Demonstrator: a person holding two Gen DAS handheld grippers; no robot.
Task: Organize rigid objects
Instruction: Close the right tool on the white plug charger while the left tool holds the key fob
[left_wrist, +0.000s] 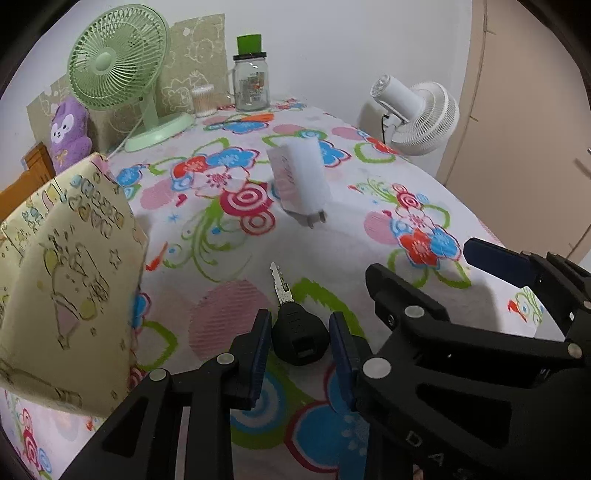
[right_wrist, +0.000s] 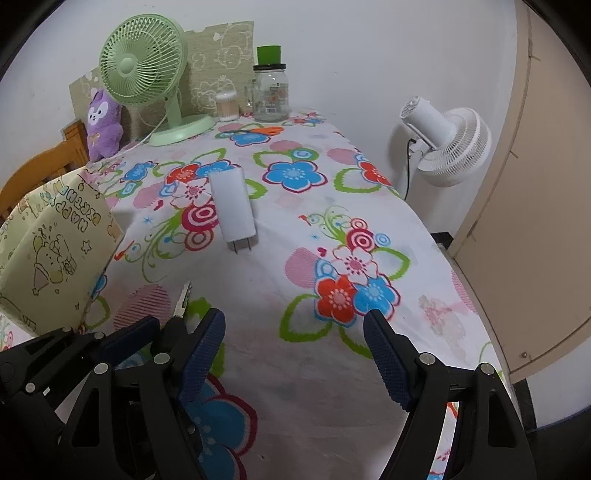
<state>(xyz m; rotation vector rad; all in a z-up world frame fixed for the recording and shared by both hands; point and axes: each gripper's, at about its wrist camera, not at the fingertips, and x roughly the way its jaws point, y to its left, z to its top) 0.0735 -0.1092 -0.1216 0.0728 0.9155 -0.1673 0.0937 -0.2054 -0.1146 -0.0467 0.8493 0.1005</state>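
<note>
A key (left_wrist: 300, 334) with a black head and a silver blade lies on the flowered tablecloth (left_wrist: 229, 251). My left gripper (left_wrist: 299, 332) is down on the cloth, its blue pads (left_wrist: 261, 343) pressed against both sides of the key's black head. In the right wrist view the key's blade (right_wrist: 182, 300) pokes out beside that gripper. A white plug adapter (left_wrist: 301, 177) (right_wrist: 234, 206) lies farther back, prongs toward me. My right gripper (right_wrist: 295, 321) stands open over bare cloth to the right of the left one, also showing in the left wrist view as the right gripper (left_wrist: 421, 258).
A yellow printed gift bag (left_wrist: 66, 266) (right_wrist: 55, 251) stands close on the left. At the back are a green fan (left_wrist: 114, 59), a purple plush (left_wrist: 70, 133), a swab tub (left_wrist: 203, 99) and a glass jar (left_wrist: 251, 81). A white fan (left_wrist: 417, 114) stands off the table's right edge.
</note>
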